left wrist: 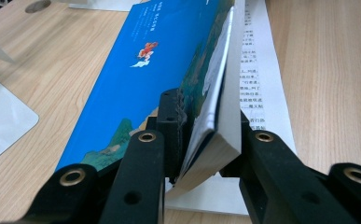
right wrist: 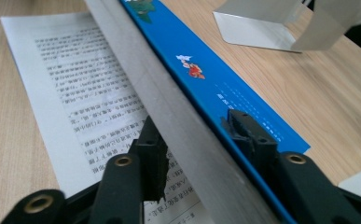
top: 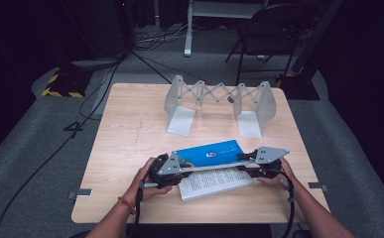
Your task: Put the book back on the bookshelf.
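High view showed the blue book [top: 209,152] lying long-side across the counter [top: 130,144], in front of the bookend rack [top: 219,106]; left tool [top: 173,167] pinched 1 end, right tool [top: 251,161] straddled the other, slightly spread.

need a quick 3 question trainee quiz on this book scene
1. True or false: the blue book stands inside the expanding bookend rack.
2. What lies under the book on the table? A) a sheet of printed text B) a cloth C) a tray
3. Which gripper grips the thick block of pages with the cover splayed aside?

Key: 1 false, it lies in front of the rack. 2 A, the printed sheet. 3 the left gripper; the right gripper straddles the other end.
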Demonstrator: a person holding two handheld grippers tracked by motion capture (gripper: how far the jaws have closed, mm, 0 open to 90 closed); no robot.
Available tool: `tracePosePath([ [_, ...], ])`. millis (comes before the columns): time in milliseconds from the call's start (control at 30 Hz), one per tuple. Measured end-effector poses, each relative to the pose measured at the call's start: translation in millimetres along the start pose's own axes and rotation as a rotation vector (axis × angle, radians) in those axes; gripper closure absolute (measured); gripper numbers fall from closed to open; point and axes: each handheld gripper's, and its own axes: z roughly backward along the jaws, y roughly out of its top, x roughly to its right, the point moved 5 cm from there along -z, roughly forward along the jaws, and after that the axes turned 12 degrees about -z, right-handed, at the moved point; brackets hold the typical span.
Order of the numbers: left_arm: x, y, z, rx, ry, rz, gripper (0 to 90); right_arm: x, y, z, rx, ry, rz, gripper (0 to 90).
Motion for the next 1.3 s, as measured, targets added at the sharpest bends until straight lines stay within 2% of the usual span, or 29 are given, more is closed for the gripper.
tracePosePath([
  [33,-1.0,-1.9,1.4,0.001,-0.007,0.011,74.7,-3.1,1.4,-0.8,-0.007,-0.004,0.041,65.5],
  [100,-3.9,-5.9,4.9,0.012,-0.03,0.063,70.2,-10.3,4.1,-2.3,-0.016,-0.007,0.107,70.4],
  [133,-4.5,-7.1,6.5,0.003,-0.035,0.083,64.7,-13.8,4.7,-2.4,-0.024,-0.01,0.13,72.6],
  [200,-3.8,-7.7,8.5,-0.014,-0.024,0.085,52.1,-19.6,7.3,-1.9,-0.024,-0.024,0.156,74.3],
  [233,-0.1,-5.5,13.6,-0.045,-0.035,0.084,42.4,-21.5,8.5,-1.7,-0.027,-0.028,0.16,74.8],
  [267,3.5,-2.1,17.1,-0.057,-0.024,0.068,40.6,-23.5,9.4,-1.7,-0.033,-0.033,0.17,75.2],
  [367,10.1,6.4,21.3,-0.067,-0.01,0.054,37.4,-28.2,11.1,-1.2,-0.033,-0.023,0.182,76.2],
  [433,14.4,11.3,18.8,-0.089,0.014,0.043,36.7,-34.6,14.4,-0.7,-0.033,-0.017,0.199,77.4],
  [467,20.0,12.6,9.3,-0.158,0.053,-0.001,35.9,-36.7,16.0,-0.6,-0.034,-0.013,0.206,77.9],
  [567,20.2,11.8,7.3,-0.16,0.058,0.002,36.2,-42.7,19.1,-0.5,-0.036,-0.01,0.21,78.5],
  [667,14.5,6.0,4.9,-0.155,0.109,0.028,52.1,-47.1,21.2,-0.6,-0.035,0.002,0.21,78.7],
  [700,14.5,6.0,4.9,-0.155,0.109,0.028,60.7,-47.1,21.2,-0.6,-0.035,0.002,0.21,78.7],
  [733,12.7,3.4,4.7,-0.15,0.118,0.037,60.7,-48.1,22.3,-0.6,-0.029,0.006,0.212,78.7],
  [767,11.1,-0.2,4.0,-0.133,0.106,0.055,64.4,-48.7,23.3,-0.6,-0.025,0.012,0.215,78.7],
  [800,10.6,-3.6,3.6,-0.117,0.096,0.055,66.1,-49.2,24.1,-0.9,-0.017,0.024,0.208,78.4],
  [867,10.0,-7.8,3.1,-0.108,0.083,0.036,69.7,-48.1,25.8,-1.6,0.015,0.053,0.184,75.5],
  [933,8.0,-10.5,3.6,-0.095,0.073,0.033,71.1,-43.9,26.3,-2.4,0.05,0.097,0.145,69.9],
  [967,7.3,-11.1,4.0,-0.09,0.07,0.032,71.6,-40.2,25.3,-3.1,0.055,0.1,0.136,66.7],
  [1033,4.7,-12.9,5.6,-0.085,0.065,0.029,71.8,-29.3,19.3,-5.0,0.029,0.083,0.118,60.0],
  [1067,3.8,-14.1,6.0,-0.079,0.06,0.037,71.9,-23.7,15.9,-5.1,0.03,0.086,0.087,59.6],
  [1100,2.2,-15.9,7.1,-0.072,0.06,0.037,71.9,-19.7,13.7,-4.4,0.041,0.109,0.052,60.3],
  [1133,2.2,-15.9,7.1,-0.072,0.06,0.037,72.1,-17.1,12.9,-3.6,0.052,0.121,0.038,65.5],
  [1167,-1.4,-18.7,9.2,-0.057,0.047,0.052,72.2,-18.5,14.6,-2.3,0.065,0.117,0.064,70.0],
  [1233,-3.9,-21.1,10.7,-0.056,0.036,0.046,71.9,-22.0,17.9,-3.3,0.056,0.112,0.099,72.8],
  [1300,-8.5,-24.5,12.7,-0.055,0.022,0.088,68.9,-25.3,18.2,-5.1,0.05,0.121,0.111,75.7],
])
